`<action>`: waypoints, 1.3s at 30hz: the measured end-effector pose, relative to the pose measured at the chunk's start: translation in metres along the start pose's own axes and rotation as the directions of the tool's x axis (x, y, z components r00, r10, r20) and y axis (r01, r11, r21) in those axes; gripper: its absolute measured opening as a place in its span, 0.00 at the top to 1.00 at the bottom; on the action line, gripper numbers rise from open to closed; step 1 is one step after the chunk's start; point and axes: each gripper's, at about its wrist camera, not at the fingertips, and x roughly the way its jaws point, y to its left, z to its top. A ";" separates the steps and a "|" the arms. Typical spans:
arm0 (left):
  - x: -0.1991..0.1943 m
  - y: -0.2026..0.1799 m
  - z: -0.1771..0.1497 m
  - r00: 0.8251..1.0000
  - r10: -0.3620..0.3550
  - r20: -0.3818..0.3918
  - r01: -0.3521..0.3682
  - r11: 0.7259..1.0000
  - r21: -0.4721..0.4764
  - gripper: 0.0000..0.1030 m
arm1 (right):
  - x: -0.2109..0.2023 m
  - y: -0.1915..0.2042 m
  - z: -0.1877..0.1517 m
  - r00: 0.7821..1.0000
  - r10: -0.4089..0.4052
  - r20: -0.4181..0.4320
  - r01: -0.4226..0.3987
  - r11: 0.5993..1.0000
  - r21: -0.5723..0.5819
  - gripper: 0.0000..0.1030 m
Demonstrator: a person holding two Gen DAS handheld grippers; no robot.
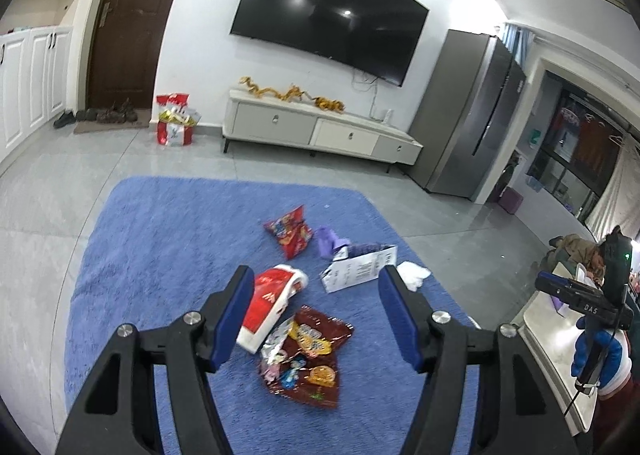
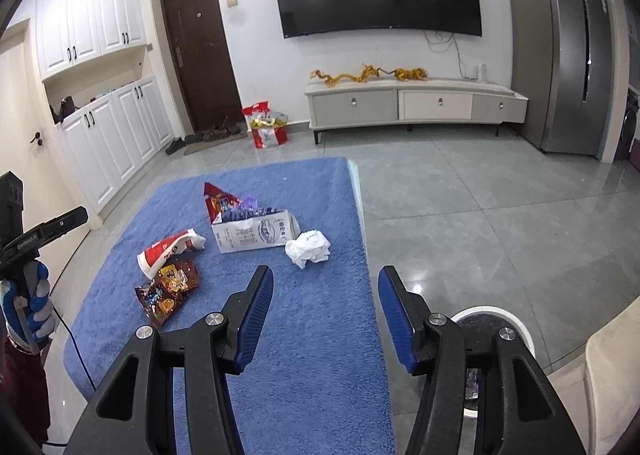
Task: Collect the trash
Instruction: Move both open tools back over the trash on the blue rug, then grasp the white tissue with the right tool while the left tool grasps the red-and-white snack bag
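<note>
A: How far is the work?
B: Not begun, I judge. On the blue rug (image 2: 312,355), from left to right, lie a red-white bag (image 2: 170,249), a brown wrapper (image 2: 168,291), a carton (image 2: 256,235) and a tissue (image 2: 308,248) near the right edge.
A: And the tongs?
B: The left gripper (image 1: 316,311) and right gripper (image 2: 326,313) are spread, empty. The bin (image 2: 494,319) waits beside the rug.

Scattered flat on blue rug: dark-red foil snack wrapper (image 1: 308,359), red-and-white paper bag (image 1: 266,303), torn white carton (image 2: 254,233), crumpled white tissue (image 2: 308,248), red chip packet (image 1: 290,231).
</note>
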 end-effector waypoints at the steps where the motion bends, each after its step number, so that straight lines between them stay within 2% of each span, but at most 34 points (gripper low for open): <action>1: 0.003 0.003 -0.002 1.000 0.006 -0.007 -0.006 1.000 -0.002 0.39 | 0.005 0.001 -0.001 1.000 0.004 -0.009 -0.004 1.000 -0.001 0.47; 12: 0.055 0.035 -0.014 0.990 0.077 -0.115 -0.079 0.997 -0.017 0.39 | 0.064 0.010 0.001 0.994 0.031 -0.105 -0.035 0.998 -0.044 0.46; 15: 0.080 0.037 -0.016 0.982 0.108 -0.155 -0.105 0.994 0.026 0.38 | 0.083 0.012 0.005 0.992 0.021 -0.127 -0.030 0.997 -0.065 0.40; 17: 0.098 0.035 -0.018 0.974 0.127 -0.185 -0.116 0.991 0.068 0.32 | 0.098 0.013 0.008 0.990 0.014 -0.142 -0.026 0.996 -0.083 0.38; 22: 0.133 0.022 -0.019 0.959 0.163 -0.231 -0.118 0.973 0.197 0.31 | 0.139 0.022 0.015 0.983 -0.004 -0.184 -0.022 0.990 -0.143 0.37; 26: 0.158 0.022 -0.019 0.944 0.194 -0.267 -0.128 0.961 0.247 0.31 | 0.173 0.032 0.020 0.976 -0.025 -0.216 -0.021 0.979 -0.204 0.34; 32: 0.186 0.034 -0.024 0.925 0.188 -0.331 -0.116 0.967 0.225 0.31 | 0.218 0.034 0.025 0.967 -0.033 -0.252 -0.020 0.979 -0.205 0.34; 36: 0.193 0.043 -0.028 0.923 0.160 -0.349 -0.102 0.979 0.178 0.31 | 0.235 0.033 0.025 0.963 -0.017 -0.269 -0.030 0.985 -0.170 0.34; 37: 0.193 0.045 -0.028 0.925 0.151 -0.348 -0.098 0.981 0.165 0.31 | 0.236 0.034 0.024 0.962 -0.014 -0.271 -0.033 0.985 -0.167 0.35; 39: 0.192 0.048 -0.028 0.930 0.138 -0.341 -0.094 0.985 0.141 0.32 | 0.236 0.034 0.021 0.961 -0.010 -0.275 -0.038 0.985 -0.167 0.50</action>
